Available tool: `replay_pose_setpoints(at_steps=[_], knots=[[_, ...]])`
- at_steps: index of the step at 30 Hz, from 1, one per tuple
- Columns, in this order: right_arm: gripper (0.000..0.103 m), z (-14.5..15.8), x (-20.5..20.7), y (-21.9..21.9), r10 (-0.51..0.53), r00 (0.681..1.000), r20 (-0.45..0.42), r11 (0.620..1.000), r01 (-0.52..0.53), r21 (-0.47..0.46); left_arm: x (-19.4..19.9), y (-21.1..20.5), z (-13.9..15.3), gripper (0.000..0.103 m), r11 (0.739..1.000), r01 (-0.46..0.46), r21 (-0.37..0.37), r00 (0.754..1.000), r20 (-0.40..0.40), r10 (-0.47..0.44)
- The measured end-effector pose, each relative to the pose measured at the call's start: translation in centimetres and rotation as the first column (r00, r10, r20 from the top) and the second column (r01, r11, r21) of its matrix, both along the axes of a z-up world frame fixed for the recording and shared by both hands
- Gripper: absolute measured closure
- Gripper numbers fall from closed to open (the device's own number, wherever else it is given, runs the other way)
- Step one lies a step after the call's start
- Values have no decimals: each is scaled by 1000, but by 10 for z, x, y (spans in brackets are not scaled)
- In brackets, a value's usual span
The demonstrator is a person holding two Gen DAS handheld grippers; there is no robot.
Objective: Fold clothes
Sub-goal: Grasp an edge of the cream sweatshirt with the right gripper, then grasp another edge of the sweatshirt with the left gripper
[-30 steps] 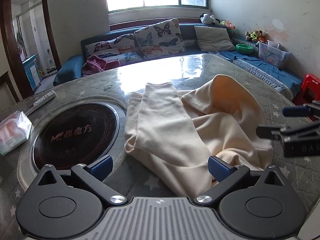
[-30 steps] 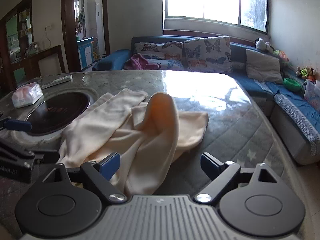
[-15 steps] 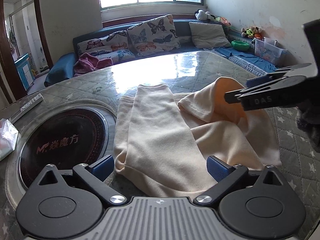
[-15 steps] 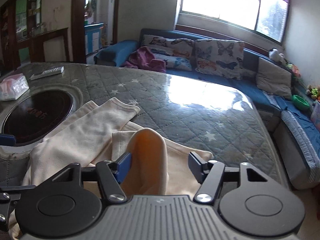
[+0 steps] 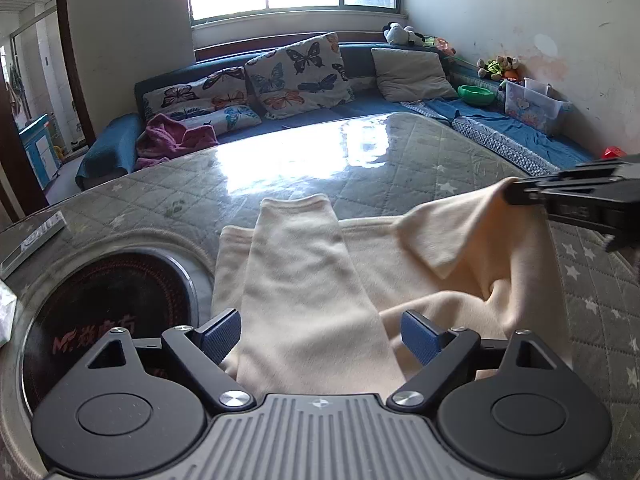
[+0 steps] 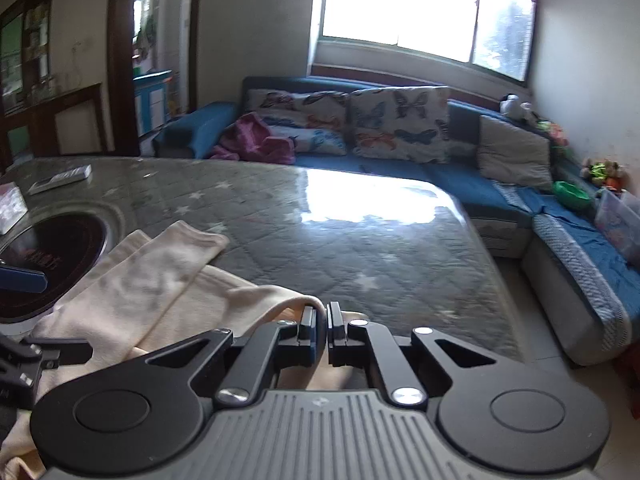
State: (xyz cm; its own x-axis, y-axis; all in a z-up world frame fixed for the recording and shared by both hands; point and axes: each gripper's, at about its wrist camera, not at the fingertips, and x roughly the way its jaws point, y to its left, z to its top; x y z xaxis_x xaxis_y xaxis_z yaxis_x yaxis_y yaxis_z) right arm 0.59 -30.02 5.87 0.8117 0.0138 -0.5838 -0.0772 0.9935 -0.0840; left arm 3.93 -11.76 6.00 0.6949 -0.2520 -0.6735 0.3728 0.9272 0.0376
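A cream garment (image 5: 312, 292) lies on the quilted table top, one sleeve laid lengthwise over its body. My left gripper (image 5: 320, 336) is open, its blue pads on either side of the sleeve's near end, low over the cloth. My right gripper (image 6: 323, 322) is shut on a fold of the garment (image 6: 152, 280) and holds it lifted at the garment's right side. It shows in the left wrist view (image 5: 516, 196) with cloth hanging from its tips.
A round black cooktop (image 5: 104, 304) is set into the table at the left. A remote (image 5: 40, 236) and a tissue pack (image 6: 10, 208) lie beyond it. A blue sofa (image 5: 360, 104) with cushions wraps the far and right sides of the table (image 6: 360, 248).
My right gripper has closed on the raised fold of the garment and pulled it right and up. My left gripper has moved forward over the sleeve's near end.
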Motion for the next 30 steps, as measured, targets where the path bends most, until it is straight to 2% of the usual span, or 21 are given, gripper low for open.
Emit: replay_pose_setpoints(at_steps=[6,7,11,15,18,22,23,24,26,27,28,29,30], knots=[[99,2,-43,-32,-146,989,29,989,146,14,21,-15,-4,16,1000,4,11,1000,9,-4],[99,-2,-55,-39,-178,984,18,984,178,20,25,-17,-5,16,1000,5,13,1000,13,-5],[96,-19,-75,-53,-193,980,-40,980,195,45,43,-27,-12,16,1000,-7,26,1000,13,7],[92,-21,-70,-53,-126,990,-67,989,131,69,58,-33,-21,19,999,-19,42,1000,7,19],[61,-18,-55,-38,-54,997,-47,998,55,23,67,-34,-28,24,998,-27,50,1000,-11,28],[57,-23,-28,-18,37,998,-56,998,-40,-57,76,-30,-38,33,999,-25,45,999,-33,27],[57,-26,-21,-14,57,996,-64,995,-62,-78,76,-29,-38,39,999,-18,40,999,-30,20],[57,-28,-15,-11,72,995,-69,992,-79,-99,76,-27,-37,43,999,-11,37,1000,-27,12],[58,-34,-5,-8,84,994,-76,990,-92,-110,76,-25,-36,65,1000,1,30,1000,-22,0],[62,-37,1,-9,85,993,-85,991,-93,-95,75,-24,-35,72,1000,5,26,1000,-21,-4],[72,-39,5,-10,86,992,-91,992,-93,-82,75,-23,-34,79,1000,9,22,1000,-19,-8],[79,-40,8,-11,82,992,-93,993,-89,-74,75,-21,-33,83,1000,13,18,1000,-17,-12],[92,-42,10,-13,71,993,-94,995,-78,-64,74,-20,-33,85,1000,17,14,1000,-15,-16]])
